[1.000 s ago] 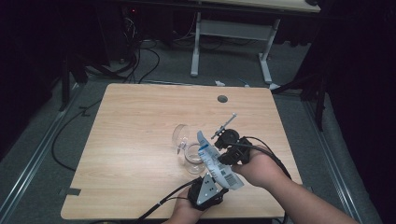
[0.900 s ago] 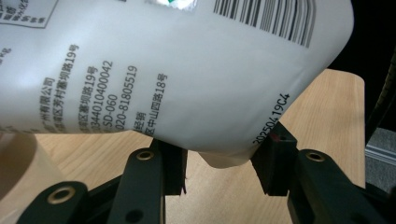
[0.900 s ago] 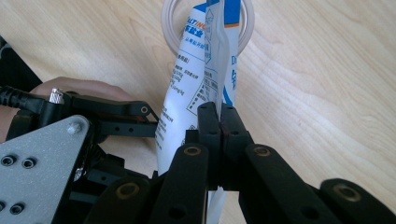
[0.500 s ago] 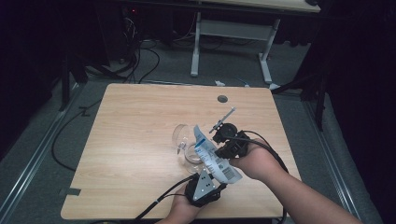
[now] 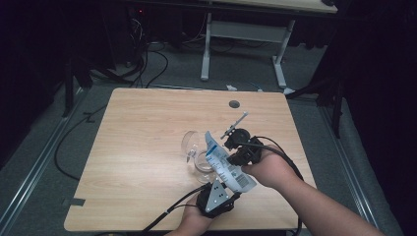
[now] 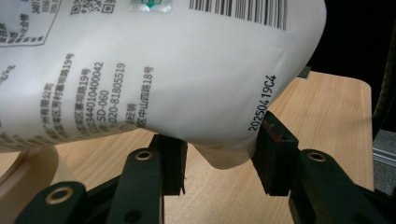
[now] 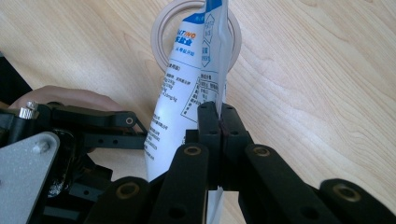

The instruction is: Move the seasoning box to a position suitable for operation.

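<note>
A white pouch (image 5: 223,166) with blue print and barcodes is held up over the table's near middle. My right gripper (image 7: 219,112) is shut on the pouch's (image 7: 187,93) thin side seam; from above it (image 5: 241,147) sits to the pouch's right. My left gripper (image 6: 219,149) is open, its jaws on either side of the pouch's (image 6: 154,70) lower corner, and seen from above it (image 5: 216,196) sits below the pouch. The pouch's top end leans over a clear glass jar (image 5: 196,150), whose round mouth (image 7: 161,28) lies behind the pouch.
The wooden table (image 5: 142,132) has a round cable hole (image 5: 234,104) near its far edge. A thin metal rod (image 5: 236,123) sticks up beside the right gripper. Cables trail off the near edge. A desk frame (image 5: 246,34) stands on the floor beyond.
The right hand has carried the pouch slightly toward the jar and stood it steeper. The left gripper has shifted a little under the pouch's lower end.
</note>
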